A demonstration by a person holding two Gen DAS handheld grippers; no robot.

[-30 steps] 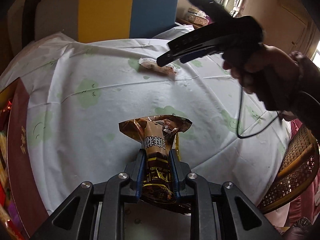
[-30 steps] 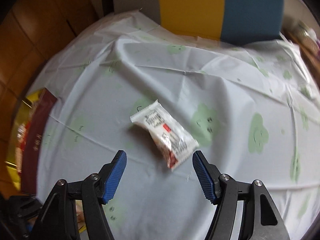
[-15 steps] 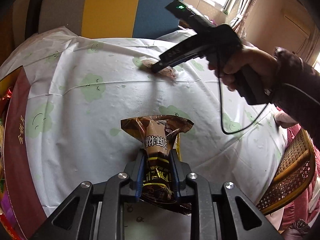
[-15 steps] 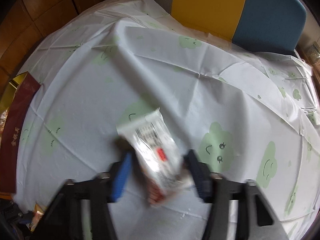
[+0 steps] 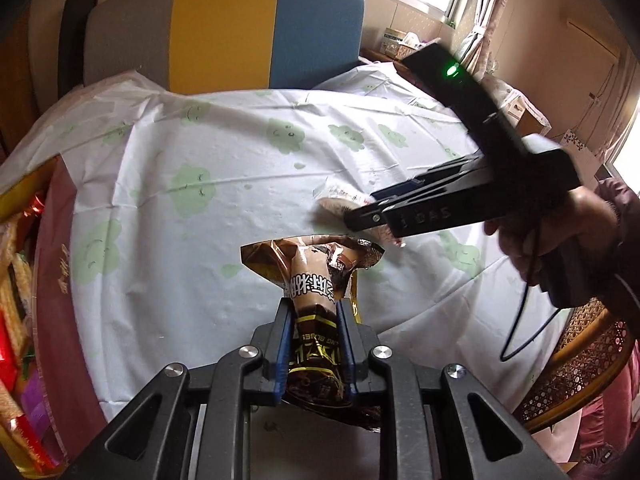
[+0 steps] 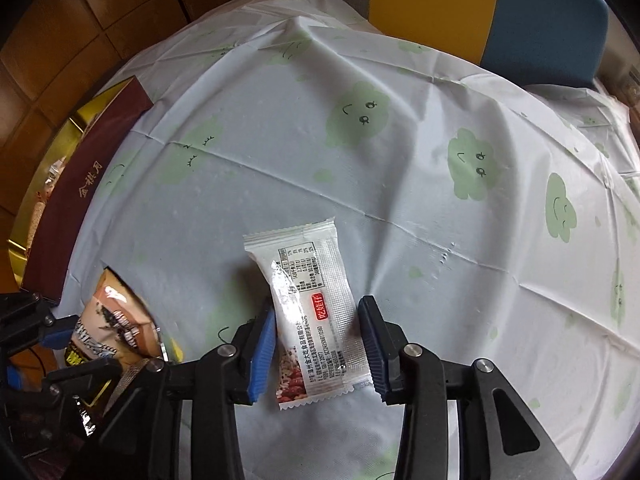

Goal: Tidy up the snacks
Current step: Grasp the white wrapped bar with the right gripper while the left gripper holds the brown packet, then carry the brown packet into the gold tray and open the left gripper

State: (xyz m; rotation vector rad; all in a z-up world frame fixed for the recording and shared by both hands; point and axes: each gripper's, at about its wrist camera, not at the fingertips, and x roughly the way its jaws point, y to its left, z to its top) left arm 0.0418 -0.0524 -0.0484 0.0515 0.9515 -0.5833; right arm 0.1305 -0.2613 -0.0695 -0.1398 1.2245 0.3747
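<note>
At the left edge of the table (image 5: 248, 184), which is covered by a white cloth printed with green clouds, stands an open maroon box (image 5: 52, 280) with a gold rim, holding assorted wrapped snacks (image 5: 12, 320); in the right wrist view the same box (image 6: 76, 200) lies at the left edge, its maroon flap bearing gold characters. Nearer the middle of the front edge, the left gripper (image 5: 314, 316) is clamped narrowly on a brown snack packet (image 5: 316, 276), its blue pads pressing both sides of the wrapper so that the flared upper end stands free above the cloth; the same packet (image 6: 108, 328) appears at the lower left of the right wrist view. Towards the right part of the table, the right gripper (image 6: 316, 340) straddles a white snack bar (image 6: 312, 312) with a red label, the wrapper lying between the blue pads. Its jaws have just been closing and now stand at a moderate width; the left pad meets the wrapper's edge, while the contact of the right pad cannot be told. In the left wrist view this gripper (image 5: 360, 208) is held by a person's hand (image 5: 556, 232) at the right, over the white bar (image 5: 340, 200). Beyond the far edge stands a chair (image 5: 224, 28) with grey, yellow and blue panels.
</note>
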